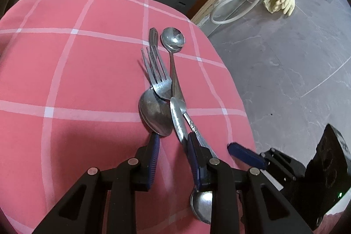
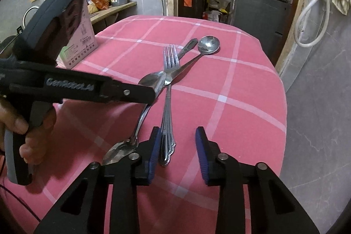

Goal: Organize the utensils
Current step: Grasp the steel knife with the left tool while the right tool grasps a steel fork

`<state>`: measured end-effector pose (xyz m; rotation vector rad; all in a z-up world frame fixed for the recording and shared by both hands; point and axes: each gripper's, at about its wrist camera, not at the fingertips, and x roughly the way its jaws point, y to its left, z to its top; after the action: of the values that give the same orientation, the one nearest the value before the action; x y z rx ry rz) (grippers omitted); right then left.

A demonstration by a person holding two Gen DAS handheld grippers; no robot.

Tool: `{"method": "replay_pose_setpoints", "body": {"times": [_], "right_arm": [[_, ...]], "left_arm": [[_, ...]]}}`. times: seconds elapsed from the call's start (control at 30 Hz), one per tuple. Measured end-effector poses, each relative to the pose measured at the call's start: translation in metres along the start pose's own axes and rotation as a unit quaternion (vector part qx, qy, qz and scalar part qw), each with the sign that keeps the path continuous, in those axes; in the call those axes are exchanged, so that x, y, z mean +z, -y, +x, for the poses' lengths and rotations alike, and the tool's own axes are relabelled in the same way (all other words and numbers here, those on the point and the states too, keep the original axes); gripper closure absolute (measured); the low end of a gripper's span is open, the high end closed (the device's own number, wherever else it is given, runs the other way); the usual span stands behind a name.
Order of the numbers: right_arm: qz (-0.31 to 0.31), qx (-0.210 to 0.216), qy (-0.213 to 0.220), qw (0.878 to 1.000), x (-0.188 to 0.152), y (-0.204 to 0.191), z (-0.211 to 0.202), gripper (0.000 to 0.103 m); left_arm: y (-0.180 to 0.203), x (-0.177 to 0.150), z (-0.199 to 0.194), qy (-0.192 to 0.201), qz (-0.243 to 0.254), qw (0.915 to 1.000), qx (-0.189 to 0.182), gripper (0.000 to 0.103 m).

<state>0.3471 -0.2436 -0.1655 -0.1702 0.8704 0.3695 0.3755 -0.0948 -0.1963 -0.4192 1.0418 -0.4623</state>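
Table: I see a round table under a pink checked cloth (image 2: 230, 102), with its far right edge dropping off to grey floor.
Box: a pale carton (image 2: 81, 45) stands on the far left of the cloth, well apart from the cutlery.
Utensil pile: the utensils lie crossed mid-cloth; a fork (image 2: 167, 89) runs near to far, tines away from me, over a large spoon (image 1: 155, 113), with a small round-bowled spoon (image 2: 208, 44) slanting off to the far right.
Left gripper (image 1: 172, 146): my fingers are partly open and grip nothing. A knife-like blade (image 1: 177, 117) and the fork's stem run past the inner face of the right finger (image 1: 194, 157). The large spoon's bowl is just beyond the left fingertip.
Right gripper (image 2: 178, 146): it is open wide and empty. The fork's handle end lies just inside the left finger (image 2: 153, 150), perhaps touching it, and a second spoon bowl (image 2: 119, 151) lies outside that finger.
Risk: as I judge it, closing either gripper now could pinch two stacked pieces at once, or lever the crossed pile and scatter it toward the right edge.
Second risk: my two grippers are near each other over the same pile, so they could collide.
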Motion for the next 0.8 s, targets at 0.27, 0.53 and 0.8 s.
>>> {"method": "replay_pose_setpoints", "body": {"times": [0.27, 0.53, 0.8], "right_arm": [[0.009, 0.017, -0.011, 1.000, -0.004, 0.001, 0.001, 0.086], [0.039, 0.019, -0.021, 0.999, -0.007, 0.005, 0.001, 0.091], [0.073, 0.020, -0.048, 0.996, -0.020, 0.009, -0.004, 0.092]], "left_arm": [[0.005, 0.006, 0.008, -0.019, 0.001, 0.9998, 0.008, 0.079], [0.012, 0.013, 0.013, -0.036, 0.010, 0.9989, 0.029, 0.088], [0.006, 0.008, -0.001, -0.043, 0.008, 0.9985, 0.034, 0.100]]}}
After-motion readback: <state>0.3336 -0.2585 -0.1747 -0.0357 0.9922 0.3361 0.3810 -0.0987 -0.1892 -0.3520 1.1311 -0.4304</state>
